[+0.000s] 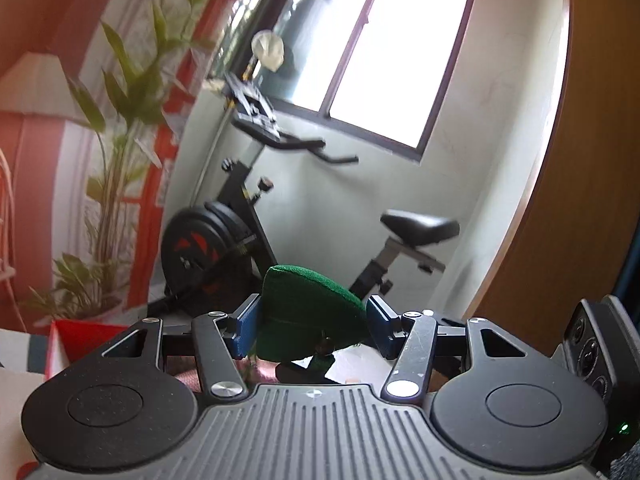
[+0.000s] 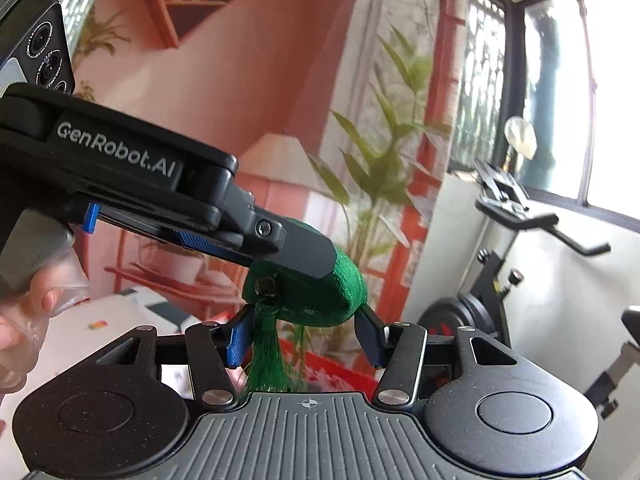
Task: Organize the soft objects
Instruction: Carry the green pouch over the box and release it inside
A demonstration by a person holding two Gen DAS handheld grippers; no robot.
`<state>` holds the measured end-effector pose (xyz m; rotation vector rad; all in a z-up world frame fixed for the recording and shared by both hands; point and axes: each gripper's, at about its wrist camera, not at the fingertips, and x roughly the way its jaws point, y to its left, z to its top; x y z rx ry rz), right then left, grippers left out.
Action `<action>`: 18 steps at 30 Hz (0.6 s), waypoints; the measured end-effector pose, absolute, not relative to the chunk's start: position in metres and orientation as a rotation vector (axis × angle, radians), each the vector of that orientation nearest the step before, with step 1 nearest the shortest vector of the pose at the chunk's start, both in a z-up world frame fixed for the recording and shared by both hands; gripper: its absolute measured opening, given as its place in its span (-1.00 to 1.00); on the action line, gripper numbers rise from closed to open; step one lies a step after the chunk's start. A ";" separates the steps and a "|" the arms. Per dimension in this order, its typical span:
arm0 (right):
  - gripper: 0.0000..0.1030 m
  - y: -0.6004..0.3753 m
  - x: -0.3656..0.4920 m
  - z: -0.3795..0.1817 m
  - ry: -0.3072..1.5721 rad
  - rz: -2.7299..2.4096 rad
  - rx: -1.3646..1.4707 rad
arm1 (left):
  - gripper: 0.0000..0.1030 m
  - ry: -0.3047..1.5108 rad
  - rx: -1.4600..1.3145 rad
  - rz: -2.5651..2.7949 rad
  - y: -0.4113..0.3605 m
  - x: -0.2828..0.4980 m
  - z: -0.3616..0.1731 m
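That green velvet cushion [image 2: 320,296] with the tassel [image 2: 266,360] is up in the air, pinched by the left gripper [image 1: 310,326]. The right gripper [image 2: 304,336] sits spread around it, pads maybe just touching. It looks light and squishy, so grab the plump middle, not the tassel. Red bin [image 1: 86,334] is below, with loads of open room and the exercise bike [image 1: 240,232] well away.
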<state>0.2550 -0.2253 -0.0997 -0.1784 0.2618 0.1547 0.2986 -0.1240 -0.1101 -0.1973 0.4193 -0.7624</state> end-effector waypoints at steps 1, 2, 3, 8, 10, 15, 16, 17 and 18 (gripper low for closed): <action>-0.03 -0.228 0.256 -0.106 0.274 0.149 -0.177 | 0.14 0.436 -0.194 -0.765 -0.126 0.301 -0.117; -0.03 -0.230 0.256 -0.112 0.285 0.143 -0.177 | 0.13 0.454 -0.194 -0.768 -0.129 0.304 -0.124; -0.03 -0.232 0.258 -0.120 0.301 0.137 -0.175 | 0.13 0.472 -0.194 -0.770 -0.131 0.307 -0.130; -0.03 -0.239 0.266 -0.155 0.369 0.126 -0.136 | 0.13 0.548 -0.172 -0.757 -0.139 0.316 -0.159; -0.03 -0.239 0.269 -0.168 0.394 0.126 -0.129 | 0.14 0.570 -0.165 -0.749 -0.139 0.321 -0.167; 0.00 -0.237 0.274 -0.189 0.432 0.130 -0.117 | 0.15 0.604 -0.145 -0.686 -0.127 0.328 -0.178; 0.03 -0.237 0.273 -0.192 0.436 0.125 -0.111 | 0.15 0.604 -0.137 -0.672 -0.122 0.327 -0.179; 0.05 -0.239 0.270 -0.196 0.439 0.120 -0.100 | 0.15 0.600 -0.126 -0.656 -0.116 0.326 -0.179; 0.08 -0.241 0.267 -0.199 0.440 0.114 -0.084 | 0.15 0.594 -0.116 -0.638 -0.109 0.323 -0.179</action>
